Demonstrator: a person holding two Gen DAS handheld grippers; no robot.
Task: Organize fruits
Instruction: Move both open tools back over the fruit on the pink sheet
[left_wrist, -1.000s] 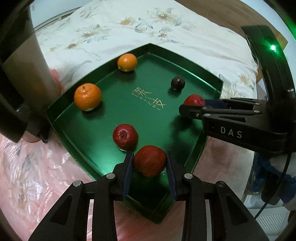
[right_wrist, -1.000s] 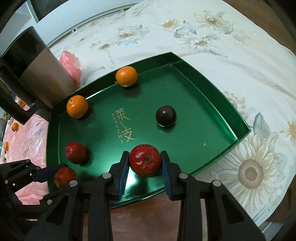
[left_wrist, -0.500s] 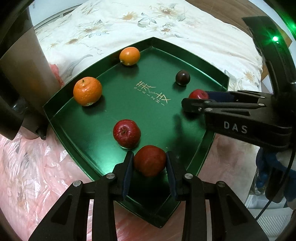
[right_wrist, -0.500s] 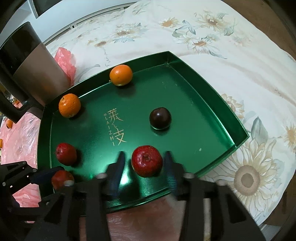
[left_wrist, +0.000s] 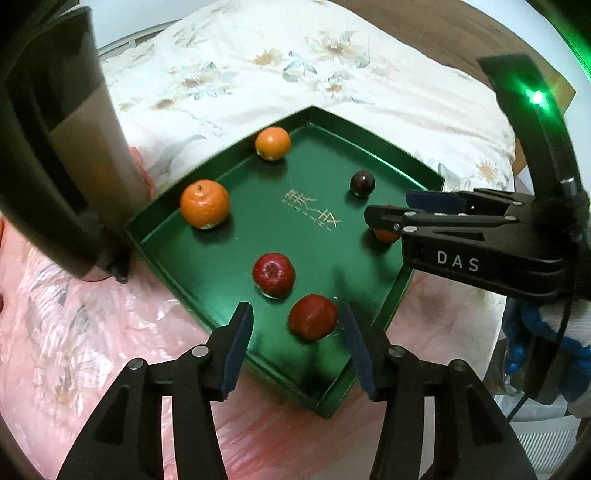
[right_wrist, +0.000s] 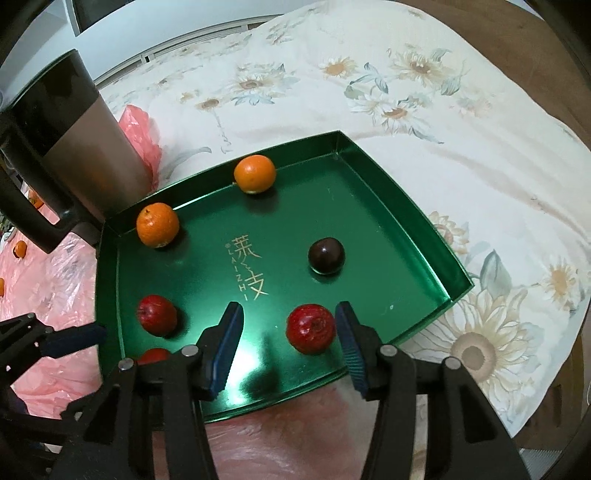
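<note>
A green tray (left_wrist: 376, 155) (right_wrist: 417, 214) holds two oranges (left_wrist: 205, 204) (left_wrist: 272, 143), a dark plum (left_wrist: 362, 183) (right_wrist: 326, 255) and three red apples. My left gripper (left_wrist: 297, 319) is open; a red apple (left_wrist: 313, 321) lies on the tray between its fingers, near the right one, with another apple (left_wrist: 273, 274) just beyond. My right gripper (right_wrist: 288, 325) is open around a third red apple (right_wrist: 311, 328), close to its right finger. The oranges (right_wrist: 157, 224) (right_wrist: 255, 173) sit by the far rim. The right gripper shows side-on in the left wrist view (left_wrist: 391, 214).
A steel and black jug (left_wrist: 55, 147) (right_wrist: 70, 155) stands against the tray's left corner. Pink plastic sheet (left_wrist: 74, 332) covers the near table, with a floral cloth (right_wrist: 406, 92) beyond. Small oranges (right_wrist: 20, 248) lie far left on the plastic.
Both grippers have opened and let go of their red apples, which now rest on the tray. Both have drawn back and up a little.
</note>
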